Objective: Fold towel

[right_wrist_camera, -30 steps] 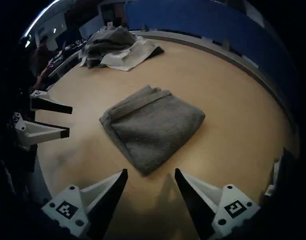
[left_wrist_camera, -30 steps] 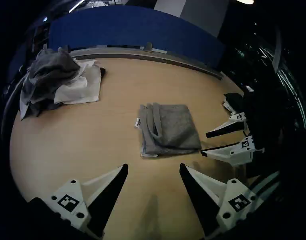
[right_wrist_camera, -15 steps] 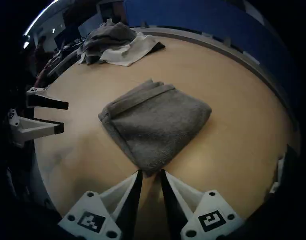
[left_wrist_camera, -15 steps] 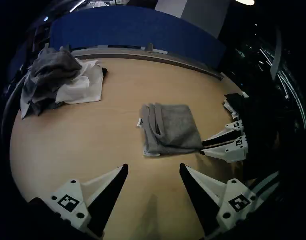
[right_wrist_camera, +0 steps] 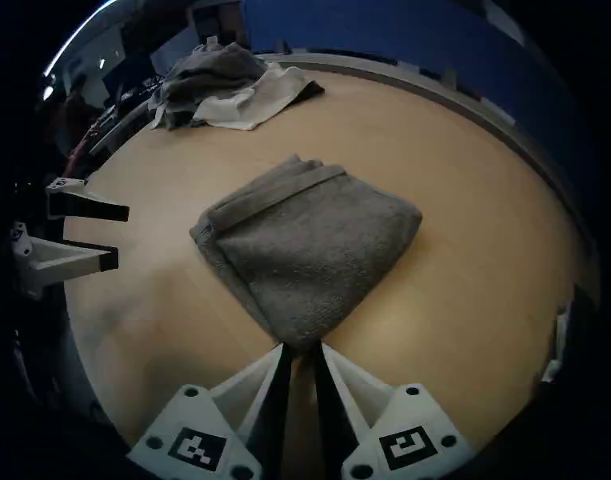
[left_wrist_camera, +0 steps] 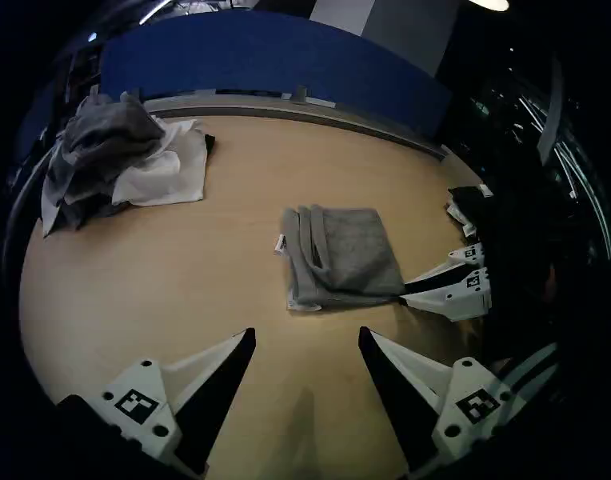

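Light wooden bench (left_wrist_camera: 145,264), rounded edge. At its far end, a crumpled grey cloth heap (left_wrist_camera: 97,148) lies partly over a white cloth (left_wrist_camera: 165,172). A blue partition (left_wrist_camera: 265,64) runs along the bench's far edge.

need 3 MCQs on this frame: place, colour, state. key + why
1. Colour of the folded towel? A) grey B) blue C) white
2. Where is the cloth pile? A) on the towel B) at the table's far edge, apart from the towel C) on the floor
3. On the left gripper, the fingers are: A) shut on the towel B) shut on the pile C) open
A: grey in both views. B: bare table separates pile and towel. C: wide gap between the fingers.
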